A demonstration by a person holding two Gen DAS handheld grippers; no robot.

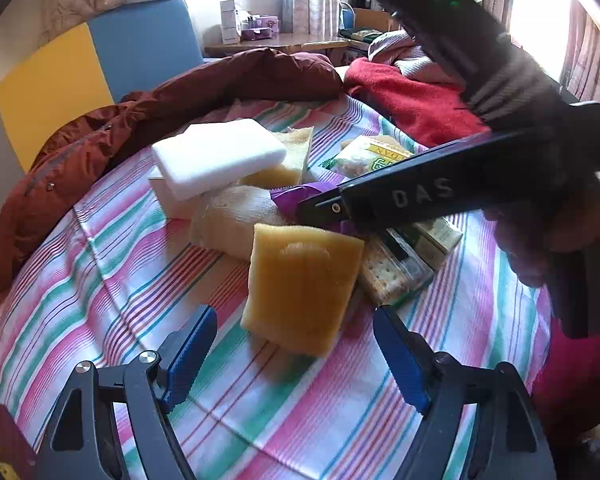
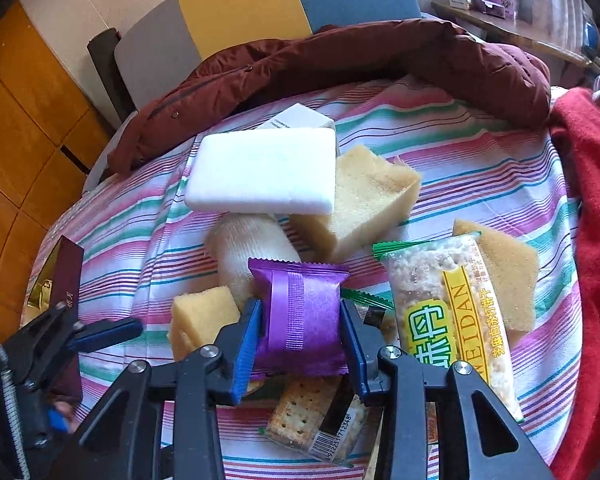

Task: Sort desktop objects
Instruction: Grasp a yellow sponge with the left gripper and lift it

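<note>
Purple foil marks the snack packet [image 2: 302, 312] clamped between the blue fingers of the right gripper [image 2: 302, 322], raised above a cracker pack [image 2: 314, 420] on the striped cloth [image 2: 480, 168]. The left gripper [image 1: 294, 354] holds its fingers wide apart with nothing between them, just short of a yellow sponge [image 1: 302, 288]. A white sponge [image 2: 262, 170] lies further back.

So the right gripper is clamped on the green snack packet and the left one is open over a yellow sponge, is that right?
Not quite: the right gripper is clamped on the purple snack packet, as the right wrist view shows; the green-edged packet lies beside it. The left gripper is indeed open over a yellow sponge.
</note>
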